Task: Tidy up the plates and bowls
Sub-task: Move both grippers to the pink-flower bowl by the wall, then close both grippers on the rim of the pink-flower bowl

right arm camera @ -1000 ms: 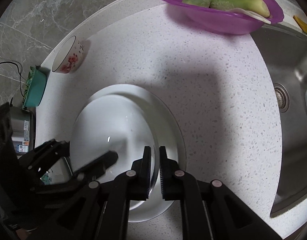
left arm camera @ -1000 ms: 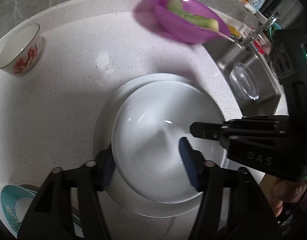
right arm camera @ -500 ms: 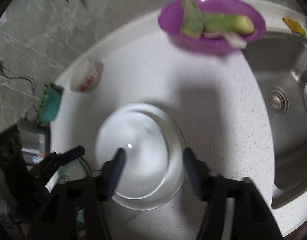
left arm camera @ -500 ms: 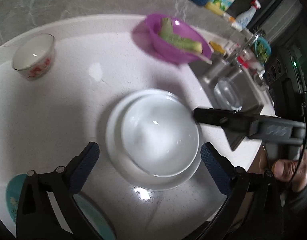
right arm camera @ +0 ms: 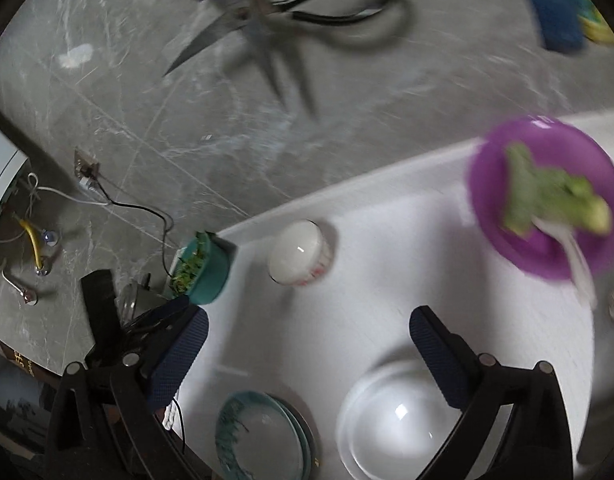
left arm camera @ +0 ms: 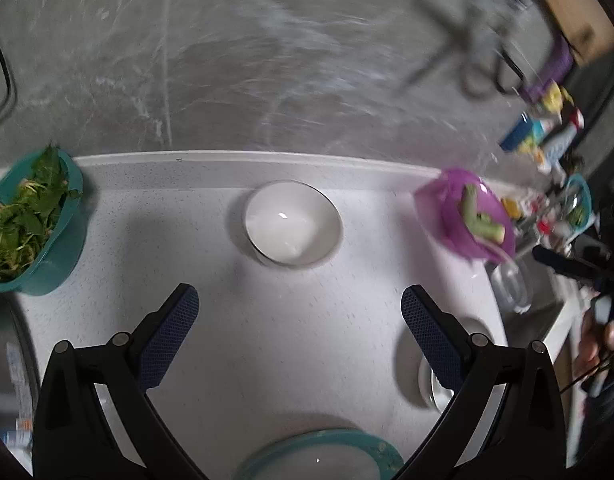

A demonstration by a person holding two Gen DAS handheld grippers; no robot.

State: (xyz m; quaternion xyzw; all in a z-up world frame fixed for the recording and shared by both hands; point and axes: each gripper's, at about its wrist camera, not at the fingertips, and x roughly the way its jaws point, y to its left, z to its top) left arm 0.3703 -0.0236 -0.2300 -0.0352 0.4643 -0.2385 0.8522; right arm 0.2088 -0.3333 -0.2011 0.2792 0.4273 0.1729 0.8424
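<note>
Here both tools gaping: left tool (left arm camera: 299,336), right tool (right arm camera: 309,350).

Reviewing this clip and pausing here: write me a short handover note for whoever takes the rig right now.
Left tool: open, empty, held above the counter and facing the small floral bowl.
Right tool: open, empty, above the white bowl.
Positions: the white bowl sits nested in the white plate at the counter's front edge. The teal-rimmed plate lies just left of it. The small floral bowl stands alone near the back wall.
Done: white bowl set on the white plate.
Left: the small floral bowl and the teal-rimmed plate are not yet stacked; the floral bowl looks the likely next pick.
</note>
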